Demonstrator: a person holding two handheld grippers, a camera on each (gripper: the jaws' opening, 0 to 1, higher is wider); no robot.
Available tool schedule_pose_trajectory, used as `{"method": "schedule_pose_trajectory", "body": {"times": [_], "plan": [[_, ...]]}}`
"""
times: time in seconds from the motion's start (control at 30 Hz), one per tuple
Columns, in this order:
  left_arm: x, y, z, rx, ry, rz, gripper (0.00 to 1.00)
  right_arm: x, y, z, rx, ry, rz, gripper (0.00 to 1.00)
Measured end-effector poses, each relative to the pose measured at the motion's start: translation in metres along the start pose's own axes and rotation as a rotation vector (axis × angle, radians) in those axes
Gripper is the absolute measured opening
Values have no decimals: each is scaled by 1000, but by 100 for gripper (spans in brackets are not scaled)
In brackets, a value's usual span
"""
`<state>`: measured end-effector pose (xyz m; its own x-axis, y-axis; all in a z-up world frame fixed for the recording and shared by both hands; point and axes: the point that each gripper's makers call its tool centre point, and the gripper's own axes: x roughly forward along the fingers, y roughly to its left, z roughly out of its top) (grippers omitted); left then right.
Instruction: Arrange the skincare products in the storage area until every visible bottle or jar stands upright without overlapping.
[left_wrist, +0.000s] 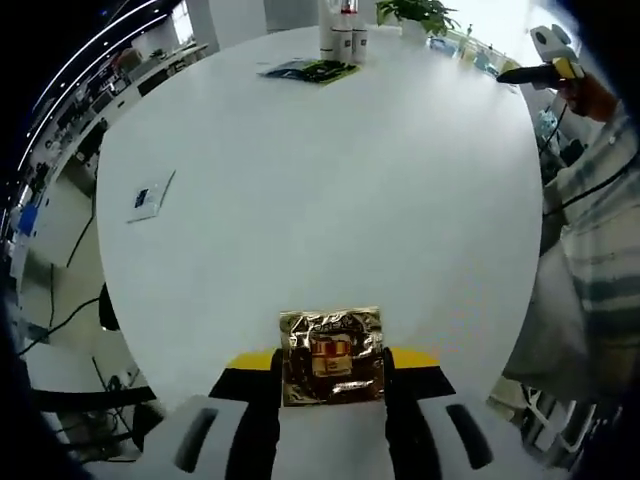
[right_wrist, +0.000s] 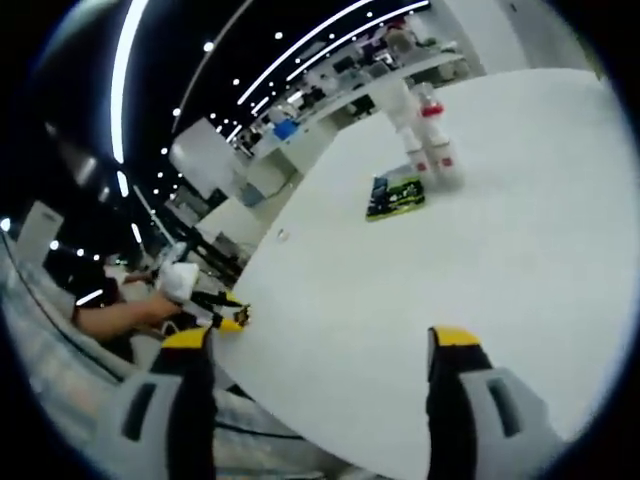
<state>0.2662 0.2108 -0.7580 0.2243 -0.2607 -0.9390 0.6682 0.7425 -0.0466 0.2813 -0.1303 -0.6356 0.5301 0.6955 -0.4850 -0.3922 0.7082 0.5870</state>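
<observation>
A: In the left gripper view, our left gripper pinches a crinkled gold foil sachet between its jaws, low over the near edge of the round white table.

B: And the rest of the products? Far ahead of the jaws we see white bottles standing together at the far edge, with a dark green packet lying flat just before them. A small card lies off to the left.

A: In the right gripper view, our right gripper is spread wide and holds nothing. Beyond it the white bottles with red bands stand upright, the green packet flat beside them.

B: Then we judge the step is carrying the sachet across. We should keep the pinch firm, travel level, and set it down clear of the bottles so nothing overlaps or tips.
</observation>
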Motion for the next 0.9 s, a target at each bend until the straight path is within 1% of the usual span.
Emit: {"method": "schedule_pose_trajectory", "body": {"times": [0.07, 0.17, 0.2, 0.23, 0.37, 0.43, 0.5, 0.53, 0.63, 0.7, 0.8, 0.87, 0.9], "plan": [[0, 0, 2, -56, -11, -2, 40, 2, 2, 1, 0, 0, 10, 86], [-4, -1, 11, -94, -58, -8, 36, 4, 4, 1, -4, 2, 16, 86], [-6, -2, 14, -130, -75, -20, 36, 4, 4, 1, -3, 1, 17, 86], [-8, -2, 18, -137, -86, -23, 36, 4, 4, 2, -1, -2, 20, 86], [-10, -4, 23, -121, -85, -11, 36, 4, 4, 0, 3, 2, 22, 86], [-11, -11, 30, -124, -108, -33, 36, 4, 5, -1, 10, 0, 25, 86], [-13, -17, 38, -120, -121, -37, 37, 4, 5, -2, 14, 0, 25, 85], [-13, -18, 40, -118, -123, -37, 37, 4, 4, -3, 17, 1, 24, 85], [-15, -28, 54, -115, -152, -51, 37, 5, 5, -4, 29, -1, 29, 85], [-16, -40, 67, -114, -189, -77, 37, 5, 6, -4, 32, -1, 32, 84], [-19, -54, 81, -98, -207, -87, 37, 6, 8, -3, 42, -8, 34, 84], [-21, -67, 95, -114, -231, -117, 37, 7, 10, -1, 50, -14, 41, 83], [-24, -75, 103, -103, -249, -132, 37, 8, 10, 0, 51, -14, 42, 83]]}}
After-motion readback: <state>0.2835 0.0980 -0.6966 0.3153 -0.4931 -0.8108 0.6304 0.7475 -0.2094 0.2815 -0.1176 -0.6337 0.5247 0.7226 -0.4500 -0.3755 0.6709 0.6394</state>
